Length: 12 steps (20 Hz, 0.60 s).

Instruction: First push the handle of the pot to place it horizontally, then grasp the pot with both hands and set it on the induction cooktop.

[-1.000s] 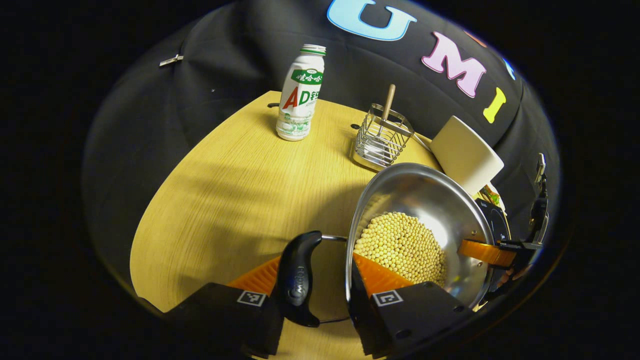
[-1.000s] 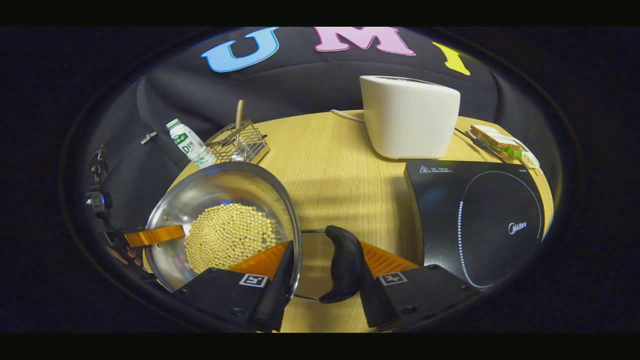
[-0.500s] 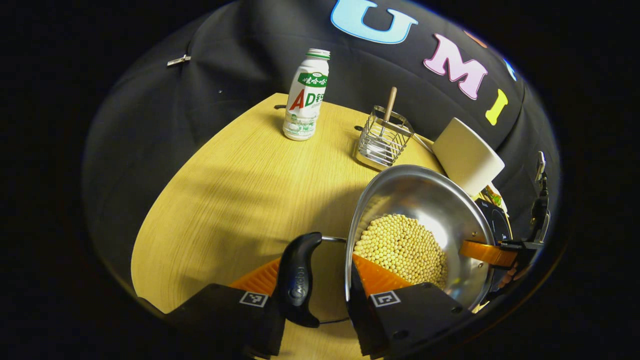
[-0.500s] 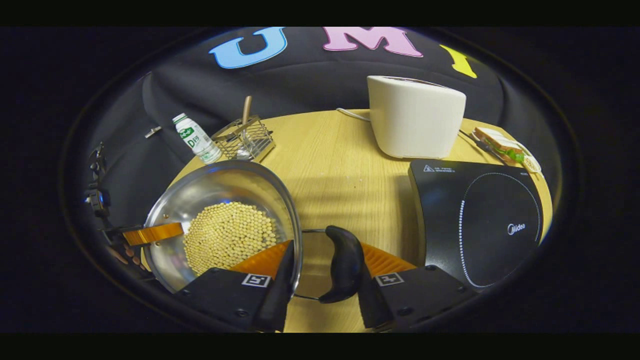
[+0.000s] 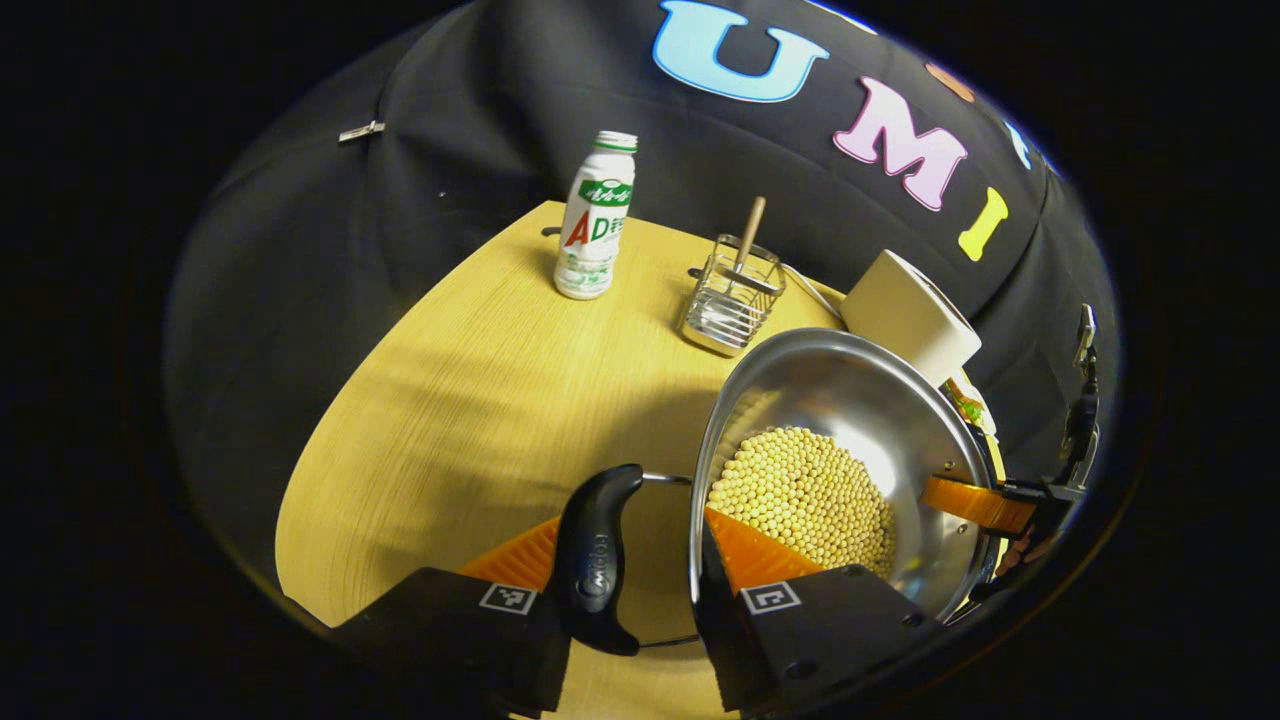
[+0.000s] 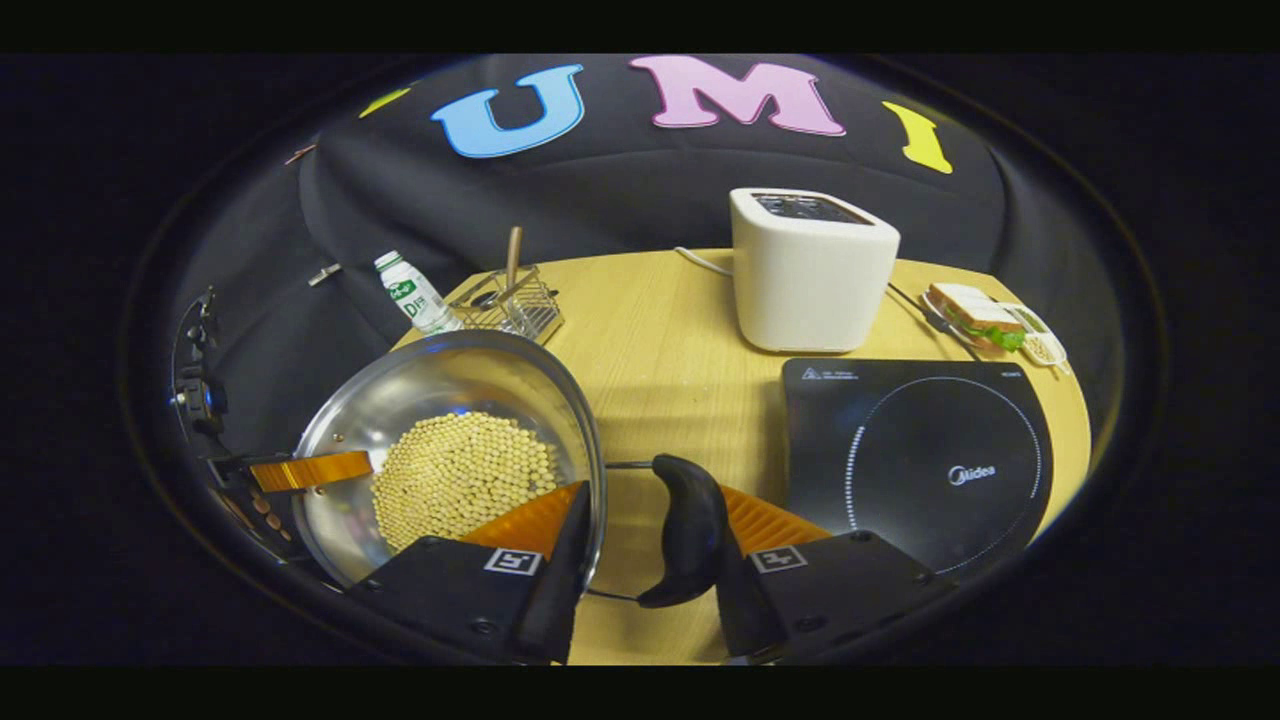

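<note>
A steel pot (image 5: pixel 850 390) holding several yellow beans (image 5: pixel 805 490) hangs above the wooden table (image 5: pixel 480 400), carried from both sides. My left gripper (image 5: pixel 625 525) is shut on the pot's black left handle (image 5: pixel 597 560), one finger outside the handle, the other inside the rim. The right gripper (image 5: pixel 975 503) shows across the pot, held by a hand. In the right gripper view, my right gripper (image 6: pixel 650 505) is shut on the right handle (image 6: pixel 690 545) the same way, with the pot (image 6: pixel 440 390) to its left. The black induction cooktop (image 6: pixel 920 470) lies to the right, below.
A white toaster (image 6: pixel 810 275) stands behind the cooktop, with a sandwich on a plate (image 6: pixel 985 318) at the far right. A wire rack (image 5: pixel 725 300) holding a wooden-handled utensil and a white bottle (image 5: pixel 592 232) stand at the table's back left.
Both grippers have risen with the pot. The table, bottle, rack and toaster look smaller and lower, and the cooktop is seen more from above.
</note>
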Tool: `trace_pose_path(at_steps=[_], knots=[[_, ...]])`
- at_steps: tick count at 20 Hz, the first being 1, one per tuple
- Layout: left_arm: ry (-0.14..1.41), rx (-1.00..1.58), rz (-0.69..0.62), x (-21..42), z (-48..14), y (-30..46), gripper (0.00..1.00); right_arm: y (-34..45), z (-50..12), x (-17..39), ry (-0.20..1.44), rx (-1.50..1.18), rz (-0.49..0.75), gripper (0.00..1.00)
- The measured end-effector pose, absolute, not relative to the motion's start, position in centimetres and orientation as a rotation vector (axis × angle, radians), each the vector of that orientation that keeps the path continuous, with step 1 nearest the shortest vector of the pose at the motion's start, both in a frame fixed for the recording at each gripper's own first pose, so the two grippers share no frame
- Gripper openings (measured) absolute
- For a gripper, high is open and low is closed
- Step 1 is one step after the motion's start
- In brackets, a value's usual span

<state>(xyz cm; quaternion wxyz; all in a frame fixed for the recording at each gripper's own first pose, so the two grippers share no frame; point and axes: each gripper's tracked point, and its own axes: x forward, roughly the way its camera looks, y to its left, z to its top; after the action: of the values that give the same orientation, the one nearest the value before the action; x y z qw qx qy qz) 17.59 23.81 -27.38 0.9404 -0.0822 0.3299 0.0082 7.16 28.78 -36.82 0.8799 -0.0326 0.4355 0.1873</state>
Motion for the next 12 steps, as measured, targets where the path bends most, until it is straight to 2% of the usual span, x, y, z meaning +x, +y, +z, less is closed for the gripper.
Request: trace_pose_path(at_steps=[12], knots=[[0.683,-0.092,-0.092,20.2,-23.9,10.9,0.59,17.0,-31.7,10.4,0.878,-0.004,0.283,0.60]])
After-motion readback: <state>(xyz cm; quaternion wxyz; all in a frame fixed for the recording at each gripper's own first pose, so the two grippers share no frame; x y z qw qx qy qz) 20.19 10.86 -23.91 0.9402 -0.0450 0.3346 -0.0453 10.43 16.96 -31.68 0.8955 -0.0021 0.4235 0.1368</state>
